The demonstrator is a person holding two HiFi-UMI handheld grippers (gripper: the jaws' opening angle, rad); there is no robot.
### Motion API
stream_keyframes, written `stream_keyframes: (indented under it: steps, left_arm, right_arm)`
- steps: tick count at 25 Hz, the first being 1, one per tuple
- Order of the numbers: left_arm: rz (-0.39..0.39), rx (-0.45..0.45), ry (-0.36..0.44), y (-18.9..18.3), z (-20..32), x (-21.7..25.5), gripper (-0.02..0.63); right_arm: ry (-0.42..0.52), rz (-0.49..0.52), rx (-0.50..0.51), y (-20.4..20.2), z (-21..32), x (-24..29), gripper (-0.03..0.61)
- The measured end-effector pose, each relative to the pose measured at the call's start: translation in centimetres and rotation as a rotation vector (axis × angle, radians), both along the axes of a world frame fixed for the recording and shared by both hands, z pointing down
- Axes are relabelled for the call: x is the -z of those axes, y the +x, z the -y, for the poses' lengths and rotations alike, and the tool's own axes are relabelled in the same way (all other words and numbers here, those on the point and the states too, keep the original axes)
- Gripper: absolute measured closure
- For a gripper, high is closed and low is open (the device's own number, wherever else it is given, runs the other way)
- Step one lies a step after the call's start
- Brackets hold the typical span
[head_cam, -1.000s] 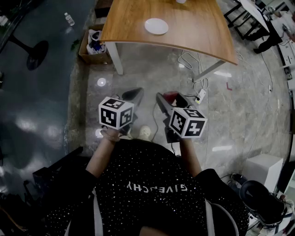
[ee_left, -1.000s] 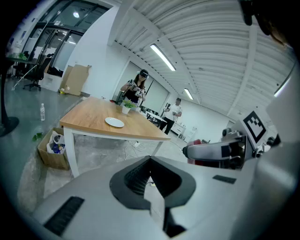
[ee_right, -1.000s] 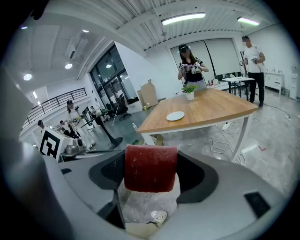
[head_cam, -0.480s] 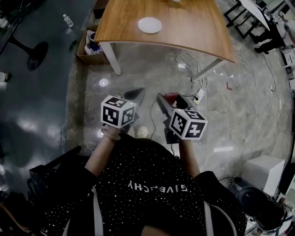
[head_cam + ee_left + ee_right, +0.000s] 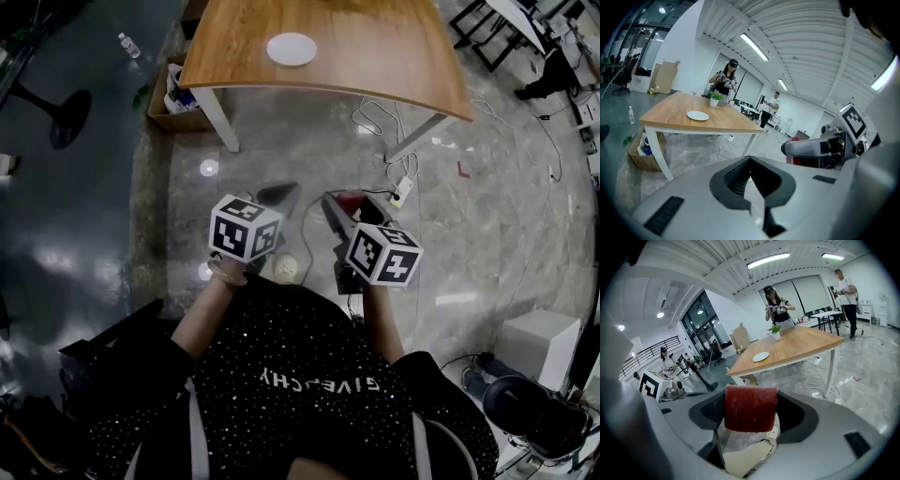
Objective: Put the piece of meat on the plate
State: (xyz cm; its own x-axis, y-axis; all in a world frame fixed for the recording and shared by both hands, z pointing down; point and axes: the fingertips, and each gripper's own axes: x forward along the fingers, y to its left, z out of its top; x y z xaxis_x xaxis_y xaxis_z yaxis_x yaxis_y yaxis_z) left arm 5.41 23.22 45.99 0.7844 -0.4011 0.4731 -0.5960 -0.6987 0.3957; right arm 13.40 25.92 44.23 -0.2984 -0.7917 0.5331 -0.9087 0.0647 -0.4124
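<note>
The right gripper [image 5: 352,202] stays clamped on the piece of meat [image 5: 751,408], the left gripper [image 5: 750,168] closed and empty, while the plate [image 5: 292,49] near the table's [image 5: 394,66] front edge has drifted left, so the approach is probably unfinished.

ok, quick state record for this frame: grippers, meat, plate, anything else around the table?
left gripper: jaws together, nothing between them
right gripper: shut on the piece of meat, a red block
plate: white, empty, on the wooden table
grippers vs table: both held over the floor, short of the table
task status: meat not yet on the plate
also on table: small potted plant, beyond the plate
under table: cardboard box beside a table leg
</note>
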Motion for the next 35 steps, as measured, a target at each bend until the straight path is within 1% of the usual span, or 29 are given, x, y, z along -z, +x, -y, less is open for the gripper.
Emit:
stream_keyframes:
  steps: [3,9,13,18,22,27,35]
  left_arm:
    - [0.005,-0.005,0.001,0.5,0.5,-0.3,0.607]
    - [0.011,-0.011,-0.012,-0.3,2.4,-1.1,0.607]
    - [0.000,0.001,-0.012,0.7,5.1,-0.5,0.607]
    - [-0.016,0.004,-0.014,0.3,8.8,-0.9,0.607]
    - [-0.019,0.010,-0.009,0.9,11.7,-0.4,0.607]
    - [-0.030,0.011,-0.019,1.3,14.3,0.1,0.607]
    - [-0.030,0.015,-0.034,1.3,18.4,-0.4,0.607]
  right_arm:
    - [-0.002,-0.005,-0.013,0.8,0.6,-0.3,0.250]
    - [-0.024,-0.009,-0.015,0.1,2.4,-1.4,0.250]
    - [-0.030,-0.020,0.001,1.0,4.9,-0.9,0.250]
    - [-0.030,-0.045,0.011,0.5,8.5,-1.2,0.250]
    - [-0.035,-0.056,0.013,1.1,11.3,-0.9,0.250]
    - [-0.042,-0.065,0.018,1.4,13.9,-0.2,0.252]
    - [-0.054,-0.077,0.014,1.8,17.6,-0.4,0.250]
